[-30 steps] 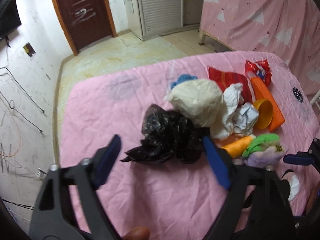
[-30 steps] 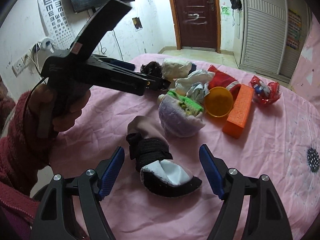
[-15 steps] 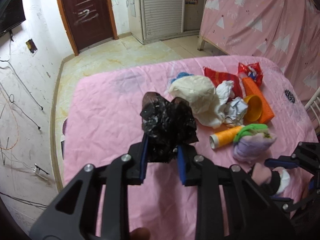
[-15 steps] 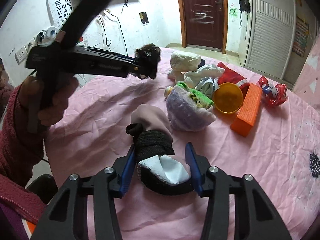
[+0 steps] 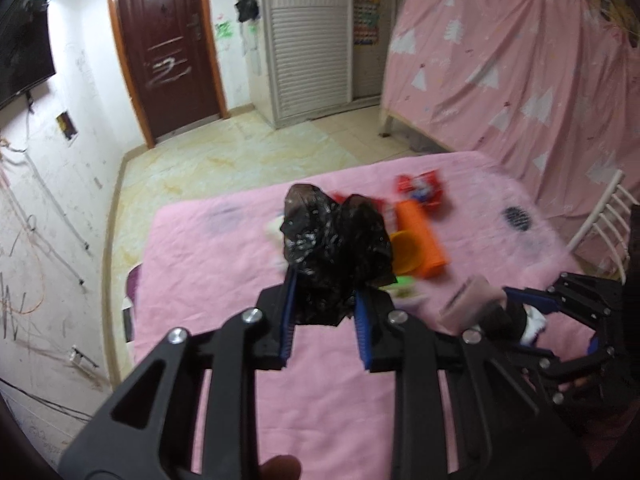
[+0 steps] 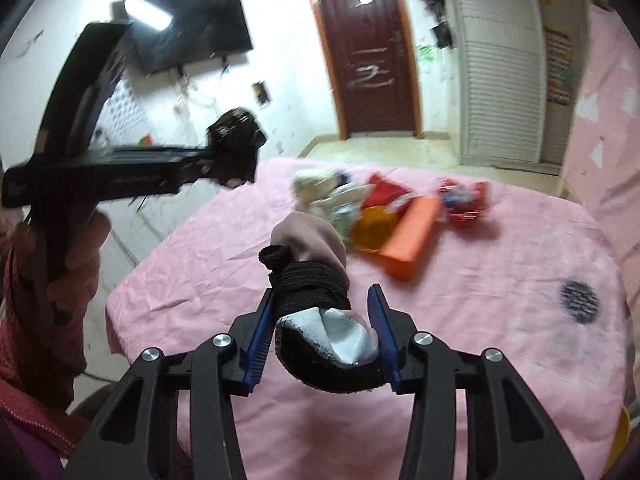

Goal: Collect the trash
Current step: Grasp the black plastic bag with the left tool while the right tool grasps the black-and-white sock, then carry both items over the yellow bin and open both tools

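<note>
My left gripper (image 5: 324, 300) is shut on a crumpled black plastic bag (image 5: 336, 240) and holds it well above the pink table (image 5: 224, 264). It also shows in the right wrist view (image 6: 236, 148), raised at the left. My right gripper (image 6: 322, 320) is shut on a pink, black and white shoe-like item (image 6: 316, 280), lifted off the table; it shows in the left wrist view (image 5: 480, 304) at the right. The remaining pile lies at the far side: an orange block (image 6: 412, 236), a yellow cup (image 6: 374, 230), a red wrapper (image 6: 464, 200) and crumpled white paper (image 6: 316, 188).
A white chair back (image 5: 600, 224) stands at the table's right edge. A pink curtain (image 5: 520, 72) hangs behind it. A dark door (image 5: 164, 48) and tiled floor (image 5: 240, 156) lie beyond the table. A wall television (image 6: 188, 28) hangs at the left.
Both grippers closed on their items and lifted them. The left one rose with the black bag; the right one raised the shoe-like item off the table.
</note>
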Tool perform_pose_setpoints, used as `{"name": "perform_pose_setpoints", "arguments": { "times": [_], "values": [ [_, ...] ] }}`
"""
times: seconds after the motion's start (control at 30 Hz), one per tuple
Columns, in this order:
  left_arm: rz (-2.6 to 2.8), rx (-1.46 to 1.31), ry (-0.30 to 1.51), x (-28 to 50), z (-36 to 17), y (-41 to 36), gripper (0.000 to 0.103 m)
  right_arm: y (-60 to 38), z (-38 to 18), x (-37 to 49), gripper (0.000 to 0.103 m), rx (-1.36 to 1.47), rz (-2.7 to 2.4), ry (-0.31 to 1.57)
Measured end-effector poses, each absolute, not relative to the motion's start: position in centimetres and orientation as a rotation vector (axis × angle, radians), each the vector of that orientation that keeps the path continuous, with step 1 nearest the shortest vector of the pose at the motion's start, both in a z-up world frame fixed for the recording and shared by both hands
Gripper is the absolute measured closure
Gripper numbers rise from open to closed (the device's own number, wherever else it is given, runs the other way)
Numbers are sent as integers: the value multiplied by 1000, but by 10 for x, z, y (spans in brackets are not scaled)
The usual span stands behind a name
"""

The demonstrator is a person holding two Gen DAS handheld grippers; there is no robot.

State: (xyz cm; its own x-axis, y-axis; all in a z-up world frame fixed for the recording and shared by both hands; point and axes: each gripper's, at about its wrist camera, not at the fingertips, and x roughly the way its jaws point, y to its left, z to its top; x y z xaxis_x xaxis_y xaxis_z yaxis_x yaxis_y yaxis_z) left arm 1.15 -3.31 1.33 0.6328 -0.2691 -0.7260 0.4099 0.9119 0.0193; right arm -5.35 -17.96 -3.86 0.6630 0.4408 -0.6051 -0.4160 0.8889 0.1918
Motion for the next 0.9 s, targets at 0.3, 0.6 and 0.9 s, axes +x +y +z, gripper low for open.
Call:
{"name": "perform_pose_setpoints", "arguments": {
  "times": [0.3, 0.6, 0.9],
  "values": [
    [-569, 249, 834, -19, 7, -159, 80, -313, -31, -94, 63, 199, 264, 595],
    [-741, 370, 878, -52, -7, -293, 79, -450, -49, -145, 63, 318, -21, 555],
    [-843, 478, 938, -78, -32, -385, 52, -515, -88, -170, 59, 380, -160, 601]
  ]
}}
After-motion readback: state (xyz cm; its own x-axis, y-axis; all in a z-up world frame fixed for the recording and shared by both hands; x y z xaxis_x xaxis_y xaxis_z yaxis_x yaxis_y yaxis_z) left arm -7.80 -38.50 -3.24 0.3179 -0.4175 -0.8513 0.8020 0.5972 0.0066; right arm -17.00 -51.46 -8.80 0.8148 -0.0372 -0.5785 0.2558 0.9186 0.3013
